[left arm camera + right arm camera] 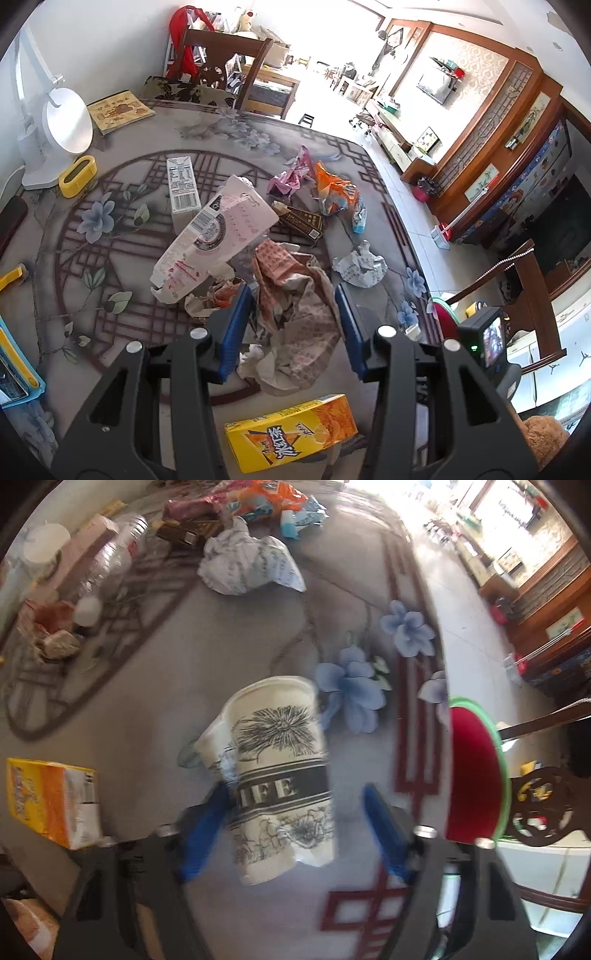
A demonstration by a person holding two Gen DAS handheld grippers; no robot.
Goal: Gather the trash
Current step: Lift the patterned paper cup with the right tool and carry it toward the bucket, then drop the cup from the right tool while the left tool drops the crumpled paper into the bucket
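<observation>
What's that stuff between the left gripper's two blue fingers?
Crumpled orange-patterned wrapper paper lies between the open left gripper's blue fingers, in the left wrist view.

Your left gripper (293, 314) and right gripper (295, 823) both have black skeletal frames with triangular cutouts, silver round screw heads, and blue finger pads (236, 332).

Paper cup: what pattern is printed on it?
Black line-drawn flowers and a dark lettered band on the cream paper cup; right wrist view.
</observation>
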